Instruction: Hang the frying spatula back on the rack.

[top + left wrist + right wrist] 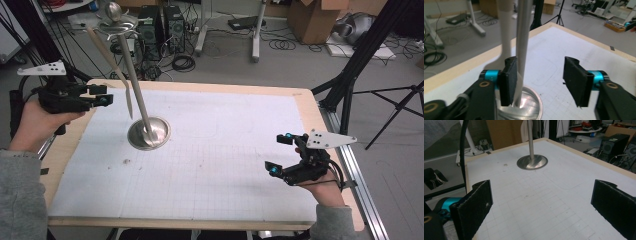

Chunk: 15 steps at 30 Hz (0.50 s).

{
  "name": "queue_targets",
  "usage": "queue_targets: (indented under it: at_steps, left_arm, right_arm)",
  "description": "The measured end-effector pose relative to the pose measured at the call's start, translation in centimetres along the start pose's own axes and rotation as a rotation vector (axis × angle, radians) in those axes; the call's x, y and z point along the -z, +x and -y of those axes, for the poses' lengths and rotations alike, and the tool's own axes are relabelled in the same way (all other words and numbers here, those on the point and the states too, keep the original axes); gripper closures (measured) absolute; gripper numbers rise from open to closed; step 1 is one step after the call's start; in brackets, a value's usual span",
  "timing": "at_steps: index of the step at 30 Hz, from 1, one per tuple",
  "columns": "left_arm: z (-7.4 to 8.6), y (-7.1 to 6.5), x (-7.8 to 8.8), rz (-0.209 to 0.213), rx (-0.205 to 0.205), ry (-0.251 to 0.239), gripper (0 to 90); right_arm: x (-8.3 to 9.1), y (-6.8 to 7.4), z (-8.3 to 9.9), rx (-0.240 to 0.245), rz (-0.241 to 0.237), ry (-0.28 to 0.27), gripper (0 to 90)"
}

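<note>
A steel stand with a round base (pixel 148 134) and a tall thin pole (pixel 134 80) stands on the left half of the table. From its top hangs a long pale spatula (pixel 112 65), blade end down. My left gripper (pixel 104 95) is held level just left of the spatula's lower end. In the left gripper view its jaws (pixel 544 80) stand open; the pole (pixel 522 45) and the spatula (pixel 506 30) rise close by the left pad, and the gap between the pads is empty. My right gripper (pixel 278 153) hovers open at the table's right front, holding nothing; the base (pixel 532 162) lies far ahead of it.
White gridded paper (pixel 210 165) covers the wooden table (pixel 70 145). Behind the table are computer towers (pixel 160 25), floor cables and a cardboard box (pixel 312 17). Black tripod legs (pixel 360 55) and a metal rail (pixel 350 165) run along the right side.
</note>
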<state>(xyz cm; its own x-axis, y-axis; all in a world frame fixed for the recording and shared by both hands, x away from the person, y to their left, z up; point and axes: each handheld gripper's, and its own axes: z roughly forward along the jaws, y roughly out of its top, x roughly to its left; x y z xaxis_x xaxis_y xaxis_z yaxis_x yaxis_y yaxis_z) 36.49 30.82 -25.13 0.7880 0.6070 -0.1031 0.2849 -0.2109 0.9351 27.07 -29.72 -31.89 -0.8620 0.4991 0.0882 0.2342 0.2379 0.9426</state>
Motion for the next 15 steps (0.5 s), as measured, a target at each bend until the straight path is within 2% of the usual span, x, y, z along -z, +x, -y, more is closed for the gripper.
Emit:
queue_targets:
  at_steps: [3,6,8,11,15]
  left_arm:
    - [0.5,-0.6,0.0,0.011,-0.048,-0.021,32.9]
    - [1.0,-0.9,0.0,0.002,-0.046,-0.026,22.7]
    - [1.2,-1.0,0.0,0.001,-0.049,-0.032,21.2]
    - [1.4,-1.2,-0.1,-0.024,-0.071,-0.054,15.1]
    - [1.8,-1.8,0.0,-0.019,-0.073,-0.079,15.0]
  right_arm:
    - [0.0,0.0,0.0,0.000,-0.002,0.003,2.5]
    - [-0.1,0.1,0.0,0.001,-0.003,0.002,2.5]
    - [-0.1,0.1,0.0,0.005,-0.004,0.001,2.5]
    - [-0.1,0.2,-0.1,0.002,-0.007,0.002,2.5]
    - [-0.1,0.0,0.0,0.001,-0.008,0.001,2.5]
